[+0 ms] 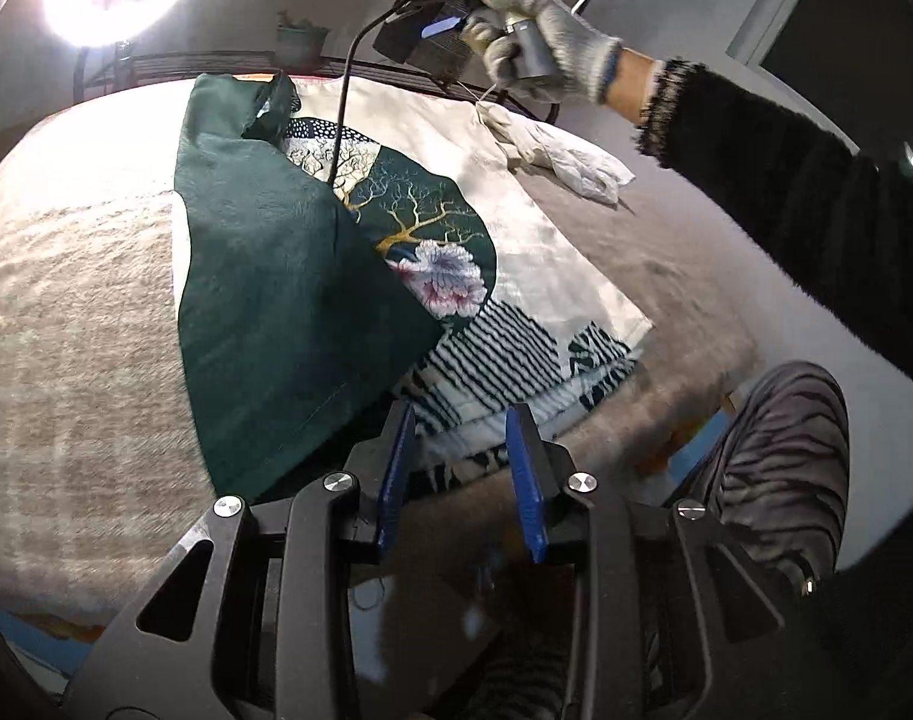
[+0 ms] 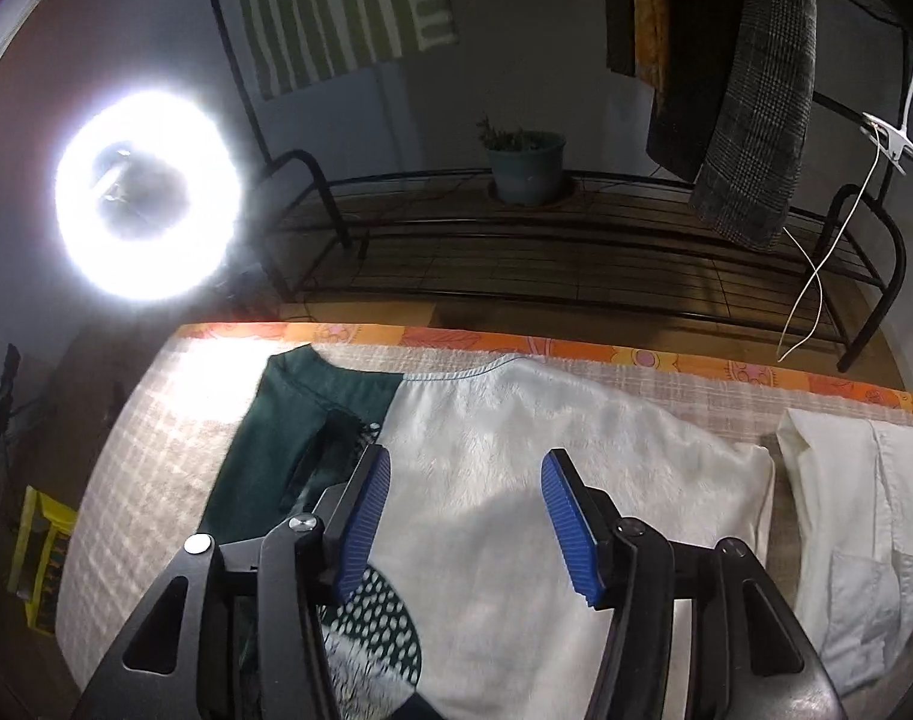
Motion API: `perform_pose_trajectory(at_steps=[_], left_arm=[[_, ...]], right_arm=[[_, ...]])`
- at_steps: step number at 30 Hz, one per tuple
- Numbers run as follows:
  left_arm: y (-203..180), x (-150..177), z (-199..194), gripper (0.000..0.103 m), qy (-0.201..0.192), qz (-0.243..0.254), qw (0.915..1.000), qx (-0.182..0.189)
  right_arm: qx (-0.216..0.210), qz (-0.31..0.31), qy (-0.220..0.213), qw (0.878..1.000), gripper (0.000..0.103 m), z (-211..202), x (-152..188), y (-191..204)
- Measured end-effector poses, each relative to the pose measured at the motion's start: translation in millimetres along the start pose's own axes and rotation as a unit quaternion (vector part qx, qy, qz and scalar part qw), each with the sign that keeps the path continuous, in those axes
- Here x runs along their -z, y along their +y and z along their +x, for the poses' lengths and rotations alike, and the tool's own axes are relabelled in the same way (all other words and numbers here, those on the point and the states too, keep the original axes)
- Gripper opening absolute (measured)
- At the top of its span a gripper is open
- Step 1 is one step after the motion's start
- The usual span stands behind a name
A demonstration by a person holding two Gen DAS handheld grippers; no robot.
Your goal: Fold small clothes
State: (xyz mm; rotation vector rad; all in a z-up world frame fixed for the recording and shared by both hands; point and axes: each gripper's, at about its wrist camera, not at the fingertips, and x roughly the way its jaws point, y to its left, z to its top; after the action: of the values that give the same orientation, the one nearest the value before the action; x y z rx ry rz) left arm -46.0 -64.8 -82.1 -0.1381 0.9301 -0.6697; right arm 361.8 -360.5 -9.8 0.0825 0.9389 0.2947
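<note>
printed top spread flat on the bed, both grippers hovering with jaws apart

the cream and dark green top [image 1: 348, 252] lies on the plaid blanket [image 1: 78, 324], its green side folded over the tree-and-flower print. the left gripper [image 1: 465, 468] sits at the striped hem, blue pads spread, holding nothing. the right gripper [image 2: 465, 522] — gripped by a gloved hand [image 1: 540, 42] — hangs over the cream part near the neckline, also parted. a crumpled white garment [image 2: 864, 516] lies just beside the top.
</note>
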Motion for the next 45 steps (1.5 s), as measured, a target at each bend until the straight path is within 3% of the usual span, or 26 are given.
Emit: perform_pose_trajectory(at_steps=[3,6,9,11,14,18,20,23,25,29,32,35,37,42,45], left_arm=[[6.8,4.9,-7.8,0.031,0.007,-0.008,0.9999,0.002],[6.4,9.5,-12.9,0.031,0.011,-0.010,0.9997,0.019],[-2.6,10.0,-18.8,0.031,0.004,0.009,0.9995,0.031],[-5.5,8.2,-20.2,0.031,-0.004,0.017,0.9995,0.024],[2.1,1.5,-15.0,0.031,-0.022,0.008,0.9995,-0.021],[37.4,-4.3,-0.6,0.030,-0.024,-0.075,0.9940,-0.075],[49.2,-3.0,7.0,0.027,-0.013,-0.094,0.9914,-0.089],[58.7,3.6,26.8,0.026,0.021,-0.098,0.9881,-0.116],[61.8,8.6,35.0,0.026,0.036,-0.108,0.9875,-0.109],[55.7,13.8,37.4,0.026,0.035,-0.078,0.9885,-0.124],[57.9,14.3,36.8,0.026,0.035,-0.083,0.9887,-0.120],[56.5,14.7,35.4,0.026,0.037,-0.079,0.9890,-0.120],[53.5,15.4,34.9,0.026,0.039,-0.070,0.9892,-0.123],[46.7,17.7,28.9,0.026,0.028,-0.063,0.9912,-0.113],[34.4,16.9,16.4,0.026,0.003,-0.033,0.9911,-0.129]], right_arm=[[-0.032,-0.015,0.013,0.999,0.056,-16.2,14.0,7.7],[-0.014,-0.050,0.012,0.999,0.055,-28.4,29.8,13.6],[-0.021,-0.043,0.006,0.999,0.052,-39.7,39.5,7.7],[-0.027,-0.041,-0.001,0.999,0.042,-45.1,40.4,7.1],[-0.052,-0.044,-0.001,0.998,0.040,-41.7,38.4,21.3],[-0.096,-0.076,0.018,0.992,0.030,-11.1,37.3,67.2],[-0.120,-0.083,0.035,0.989,0.025,9.8,40.6,90.3],[-0.156,-0.094,0.068,0.981,0.022,44.2,56.1,126.2],[-0.171,-0.102,0.090,0.976,0.021,65.1,72.2,147.9],[-0.177,-0.108,0.128,0.970,0.021,96.0,97.0,168.2],[-0.135,-0.100,0.152,0.974,0.022,108.5,104.0,156.6],[-0.107,-0.070,0.139,0.982,0.023,97.8,100.1,127.6],[-0.073,-0.031,0.121,0.990,0.035,83.1,97.0,98.9],[-0.064,0.019,0.085,0.994,0.035,35.0,105.1,52.6],[-0.076,0.026,0.056,0.995,0.036,-5.3,115.6,41.3]])
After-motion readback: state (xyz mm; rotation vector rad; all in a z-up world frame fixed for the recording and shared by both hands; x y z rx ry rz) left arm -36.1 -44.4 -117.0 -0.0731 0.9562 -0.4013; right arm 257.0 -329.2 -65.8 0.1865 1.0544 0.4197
